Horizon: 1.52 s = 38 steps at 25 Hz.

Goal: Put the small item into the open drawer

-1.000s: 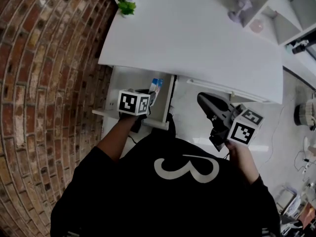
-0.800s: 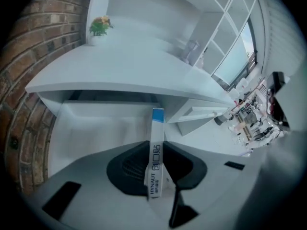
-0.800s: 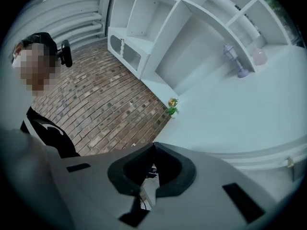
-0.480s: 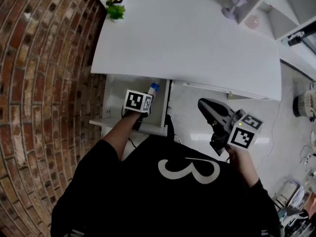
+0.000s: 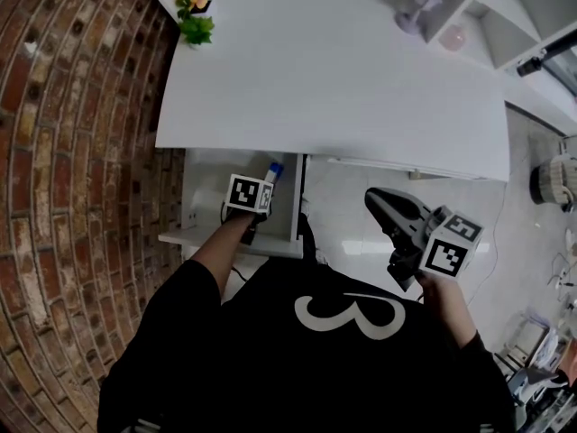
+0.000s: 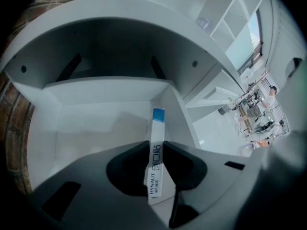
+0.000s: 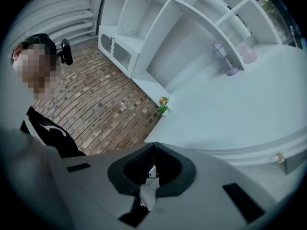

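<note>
1. Left claw point(image 6: 157, 147) clamped on the blue-tipped packet point(image 6: 157, 123), poised over the open drawer point(image 6: 86, 128).
2. Right claw point(image 7: 153, 150) closed, empty, held aside.
3. Next, probably: lower and release.

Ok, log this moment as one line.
left gripper: shut on slim white box | box: blue end points into open drawer | right gripper: shut, empty | step: box not yet released
</note>
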Motion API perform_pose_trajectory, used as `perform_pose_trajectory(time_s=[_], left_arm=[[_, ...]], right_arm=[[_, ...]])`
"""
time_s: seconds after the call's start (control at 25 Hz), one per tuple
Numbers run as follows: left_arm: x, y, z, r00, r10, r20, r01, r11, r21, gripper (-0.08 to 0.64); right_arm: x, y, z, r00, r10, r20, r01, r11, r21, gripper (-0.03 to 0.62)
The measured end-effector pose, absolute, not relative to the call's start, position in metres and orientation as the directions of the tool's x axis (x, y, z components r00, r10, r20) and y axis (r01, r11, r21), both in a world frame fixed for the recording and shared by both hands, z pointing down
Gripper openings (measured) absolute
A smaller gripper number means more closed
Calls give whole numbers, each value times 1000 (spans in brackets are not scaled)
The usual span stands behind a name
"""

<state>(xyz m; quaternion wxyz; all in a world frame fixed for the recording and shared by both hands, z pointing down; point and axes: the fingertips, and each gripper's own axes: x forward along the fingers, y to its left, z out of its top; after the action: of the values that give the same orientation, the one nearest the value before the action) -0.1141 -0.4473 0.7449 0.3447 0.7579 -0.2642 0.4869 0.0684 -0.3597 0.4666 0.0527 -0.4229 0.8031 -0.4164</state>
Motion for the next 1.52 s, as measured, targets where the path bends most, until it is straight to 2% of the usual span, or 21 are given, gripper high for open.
perform_pose_trajectory(time_s=[0.48,0.8,1.0,1.28,1.52], left_arm=[[-107,-445,747,386,-53,921,-732,-626,270,108],[-100,-446,725,449,-66,891,-702,-643,306,232],[-102,-446,687,496,-128,859,-694,-652,304,264],[-108,-436,598,572,-300,763,-727,-616,303,259],[-96,-389,504,704,-391,593,-676,-625,392,171]], right_arm=[[67,-356,467,-644,-716,269,-633,302,-713,11],[64,-349,463,-660,-704,264,-637,337,-693,12],[52,-340,451,-692,-681,239,-622,395,-677,11],[41,-315,428,-736,-643,210,-605,486,-631,11],[36,-290,398,-749,-646,148,-585,540,-605,11]])
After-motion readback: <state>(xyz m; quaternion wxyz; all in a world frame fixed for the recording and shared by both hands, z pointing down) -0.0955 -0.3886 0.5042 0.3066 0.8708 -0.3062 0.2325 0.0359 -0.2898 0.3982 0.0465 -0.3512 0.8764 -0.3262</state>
